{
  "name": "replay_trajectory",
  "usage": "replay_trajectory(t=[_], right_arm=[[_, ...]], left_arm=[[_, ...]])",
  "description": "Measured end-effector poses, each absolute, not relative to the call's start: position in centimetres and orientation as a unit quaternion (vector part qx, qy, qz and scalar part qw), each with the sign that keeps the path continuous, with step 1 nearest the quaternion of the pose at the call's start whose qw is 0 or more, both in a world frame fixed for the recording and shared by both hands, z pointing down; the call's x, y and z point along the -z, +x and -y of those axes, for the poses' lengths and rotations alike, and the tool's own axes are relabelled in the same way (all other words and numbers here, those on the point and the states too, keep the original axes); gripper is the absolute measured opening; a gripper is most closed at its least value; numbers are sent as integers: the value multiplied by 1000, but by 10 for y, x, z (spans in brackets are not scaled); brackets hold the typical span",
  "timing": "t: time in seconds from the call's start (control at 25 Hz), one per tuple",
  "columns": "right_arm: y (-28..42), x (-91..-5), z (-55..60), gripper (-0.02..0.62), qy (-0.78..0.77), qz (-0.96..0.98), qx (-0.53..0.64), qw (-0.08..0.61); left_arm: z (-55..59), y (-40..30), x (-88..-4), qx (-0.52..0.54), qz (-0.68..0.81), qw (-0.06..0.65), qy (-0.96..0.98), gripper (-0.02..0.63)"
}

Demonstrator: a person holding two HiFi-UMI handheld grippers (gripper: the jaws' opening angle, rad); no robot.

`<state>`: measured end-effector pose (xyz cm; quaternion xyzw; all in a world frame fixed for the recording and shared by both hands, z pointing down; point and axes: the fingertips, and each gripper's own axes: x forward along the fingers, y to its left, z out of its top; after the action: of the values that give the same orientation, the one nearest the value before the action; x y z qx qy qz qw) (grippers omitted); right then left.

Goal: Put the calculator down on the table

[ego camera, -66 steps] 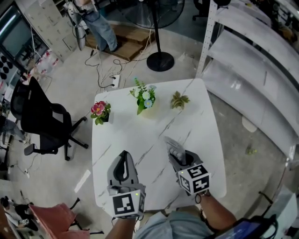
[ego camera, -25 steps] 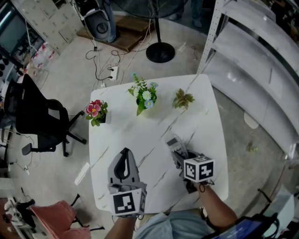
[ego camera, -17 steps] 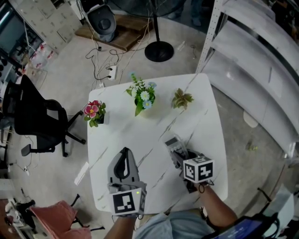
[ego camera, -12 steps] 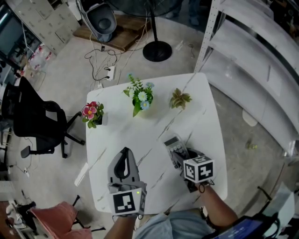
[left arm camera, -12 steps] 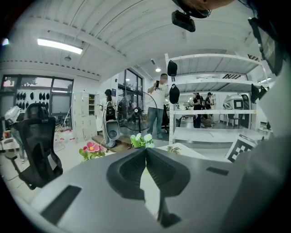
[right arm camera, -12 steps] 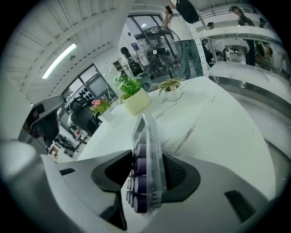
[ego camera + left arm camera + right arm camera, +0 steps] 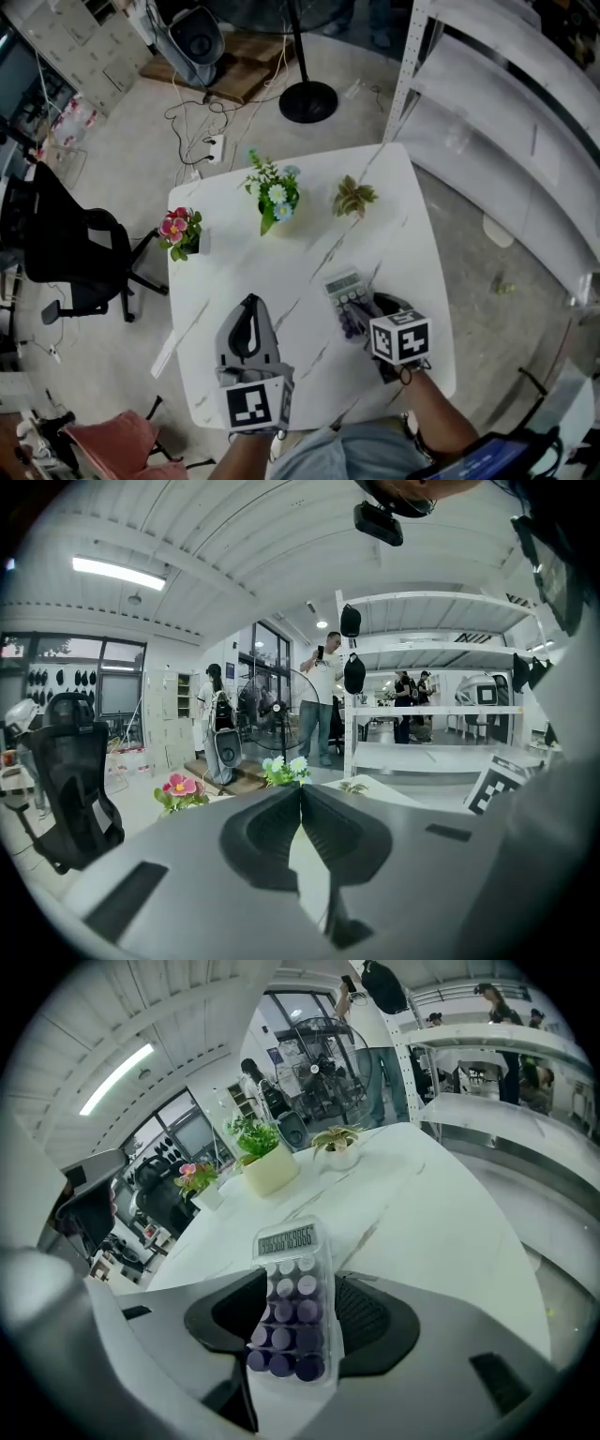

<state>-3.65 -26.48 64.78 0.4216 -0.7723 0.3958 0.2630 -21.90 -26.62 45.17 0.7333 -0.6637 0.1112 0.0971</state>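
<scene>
The calculator (image 7: 345, 292), pale with purple keys and a grey display, lies on the white marble table (image 7: 281, 267) right of the middle. My right gripper (image 7: 353, 317) straddles its near half. Its jaws have just been opening. In the right gripper view the calculator (image 7: 292, 1305) sits between the spread jaws with a gap beside it, display end pointing away from my right gripper (image 7: 298, 1288). My left gripper (image 7: 249, 309) hovers over the table's near left part, shut on nothing; its tips meet in the left gripper view (image 7: 300, 789).
Three small potted plants stand along the table's far side: pink flowers (image 7: 176, 230), white and blue flowers (image 7: 272, 195), a small green one (image 7: 353, 197). A black office chair (image 7: 66, 253) is left of the table, a fan stand (image 7: 307, 98) beyond it, white shelving (image 7: 506, 122) to the right.
The right gripper's jaws have spread apart from the calculator, which now rests flatter on the table. The left gripper has stayed where it was. The head view has shifted slightly.
</scene>
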Motion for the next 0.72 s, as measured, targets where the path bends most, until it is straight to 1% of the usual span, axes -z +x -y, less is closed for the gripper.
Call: replay_trajectory(t=[0.24, 0.4, 0.56, 0.72], right_arm=[[-36, -639, 265, 241, 428, 775, -389, 254], [-38, -613, 268, 241, 434, 788, -369, 234], [-44, -553, 276, 224, 445, 814, -324, 182], [-55, -474, 277, 175, 455, 847, -247, 125]], left_arm=[[265, -215, -447, -107, 661, 95, 736, 8], [260, -213, -437, -100, 661, 89, 739, 8], [255, -210, -410, -80, 664, 76, 740, 8], [248, -209, -369, -61, 671, 58, 737, 8]])
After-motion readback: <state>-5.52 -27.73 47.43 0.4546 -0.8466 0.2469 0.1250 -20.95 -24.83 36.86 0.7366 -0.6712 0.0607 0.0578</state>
